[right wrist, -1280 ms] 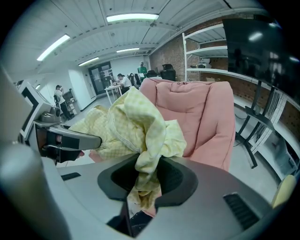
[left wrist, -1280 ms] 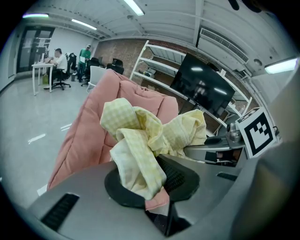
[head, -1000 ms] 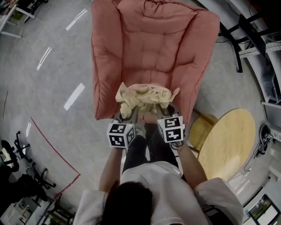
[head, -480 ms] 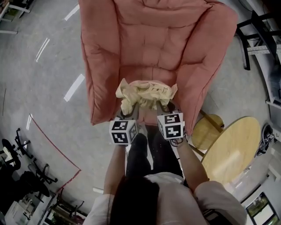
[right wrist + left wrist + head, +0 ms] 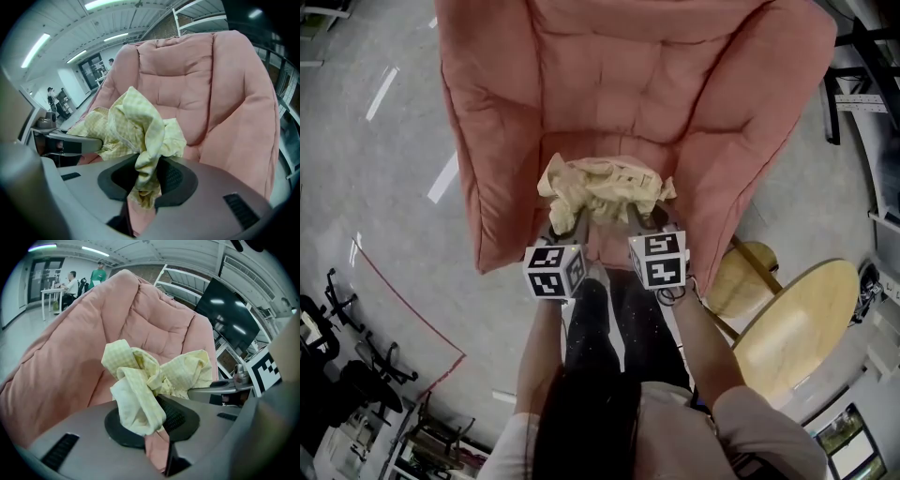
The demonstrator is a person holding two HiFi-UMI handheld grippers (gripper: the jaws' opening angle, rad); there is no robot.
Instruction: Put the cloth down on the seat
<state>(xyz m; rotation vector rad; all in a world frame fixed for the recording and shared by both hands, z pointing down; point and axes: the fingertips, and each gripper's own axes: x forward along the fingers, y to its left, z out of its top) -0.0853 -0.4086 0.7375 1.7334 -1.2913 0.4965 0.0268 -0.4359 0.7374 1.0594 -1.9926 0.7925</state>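
A crumpled pale yellow checked cloth (image 5: 602,187) hangs bunched between my two grippers, just above the front edge of the seat of a pink padded armchair (image 5: 619,84). My left gripper (image 5: 566,223) is shut on the cloth's left end (image 5: 136,399). My right gripper (image 5: 639,217) is shut on its right end (image 5: 145,140). In the left gripper view the chair's back (image 5: 154,329) rises close behind the cloth. The right gripper view shows the chair (image 5: 197,93) too, with the other gripper's arm (image 5: 70,145) at the left.
A round wooden side table (image 5: 792,319) and a smaller wooden stool (image 5: 739,281) stand right of the chair. The person's legs (image 5: 609,319) are right against the chair's front. Metal racks (image 5: 862,84) line the right side, and exercise gear (image 5: 337,347) sits at the lower left on the grey floor.
The view has closed in on the chair. Both grippers have carried the cloth forward and now hold it over the seat's front part. The grip on the cloth is unchanged.
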